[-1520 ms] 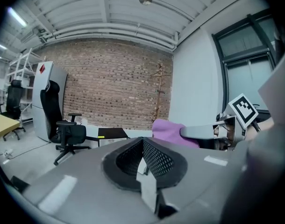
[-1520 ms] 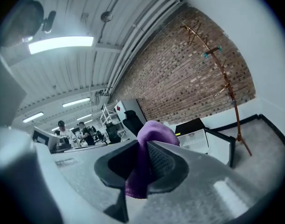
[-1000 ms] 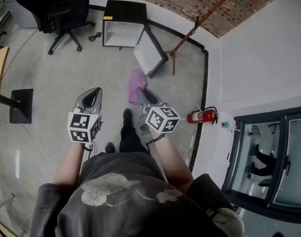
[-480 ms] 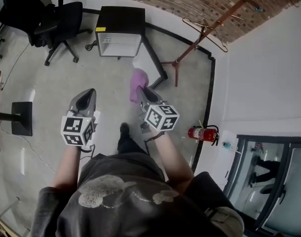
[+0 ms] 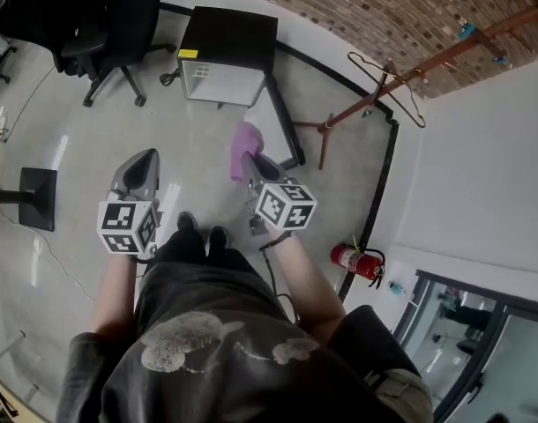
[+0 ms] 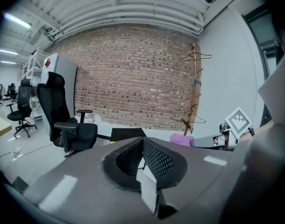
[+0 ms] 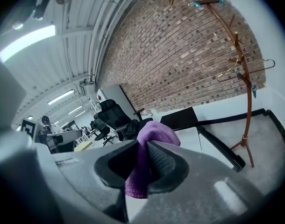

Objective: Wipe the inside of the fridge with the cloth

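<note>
Two grippers sit mid-frame in the head view: the right gripper (image 5: 251,164) clamps the purple cloth (image 5: 246,139), and the left gripper (image 5: 143,159) is closed and empty. The open fridge (image 5: 227,47) stands at upper centre.

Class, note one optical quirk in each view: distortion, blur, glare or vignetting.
Head view: fisheye bows the brick wall into an arc. Left gripper view: black vignette corners; the left gripper is soft-focus. Right gripper view: ceiling light blown out; purple cloth fairly sharp.
</note>
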`<state>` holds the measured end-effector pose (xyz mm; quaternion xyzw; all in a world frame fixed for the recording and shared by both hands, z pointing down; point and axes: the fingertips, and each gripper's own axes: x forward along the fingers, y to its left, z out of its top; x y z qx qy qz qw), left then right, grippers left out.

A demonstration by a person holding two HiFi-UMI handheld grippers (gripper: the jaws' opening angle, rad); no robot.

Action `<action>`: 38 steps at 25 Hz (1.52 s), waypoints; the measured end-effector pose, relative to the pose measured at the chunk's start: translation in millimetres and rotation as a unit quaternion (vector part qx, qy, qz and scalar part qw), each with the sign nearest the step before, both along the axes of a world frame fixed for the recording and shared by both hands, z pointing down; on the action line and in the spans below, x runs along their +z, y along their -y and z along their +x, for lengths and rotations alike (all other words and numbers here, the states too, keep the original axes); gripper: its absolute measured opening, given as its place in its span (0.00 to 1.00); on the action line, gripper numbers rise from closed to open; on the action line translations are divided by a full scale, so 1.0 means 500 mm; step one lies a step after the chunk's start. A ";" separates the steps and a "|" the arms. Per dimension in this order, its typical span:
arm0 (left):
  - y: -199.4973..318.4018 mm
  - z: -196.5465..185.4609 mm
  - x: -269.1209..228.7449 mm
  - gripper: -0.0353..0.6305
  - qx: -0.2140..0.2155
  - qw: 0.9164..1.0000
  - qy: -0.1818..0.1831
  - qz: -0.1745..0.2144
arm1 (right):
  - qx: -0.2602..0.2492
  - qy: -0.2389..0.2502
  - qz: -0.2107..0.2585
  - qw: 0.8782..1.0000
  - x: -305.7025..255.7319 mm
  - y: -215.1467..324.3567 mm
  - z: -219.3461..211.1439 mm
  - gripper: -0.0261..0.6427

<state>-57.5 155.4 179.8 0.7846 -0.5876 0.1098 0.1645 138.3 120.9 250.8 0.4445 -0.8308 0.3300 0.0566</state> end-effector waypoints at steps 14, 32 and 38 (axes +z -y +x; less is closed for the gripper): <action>0.292 -0.067 0.110 0.08 0.044 0.998 -0.028 -0.019 | 0.028 -0.020 -0.047 0.998 0.092 0.225 -0.114 0.11; 0.610 -0.099 0.462 0.08 0.044 0.995 -0.045 -0.082 | -0.013 -0.053 -0.094 0.994 0.456 0.562 -0.212 0.11; 0.689 -0.105 0.608 0.08 0.017 0.995 -0.048 -0.082 | -0.040 -0.046 -0.082 0.995 0.601 0.664 -0.247 0.11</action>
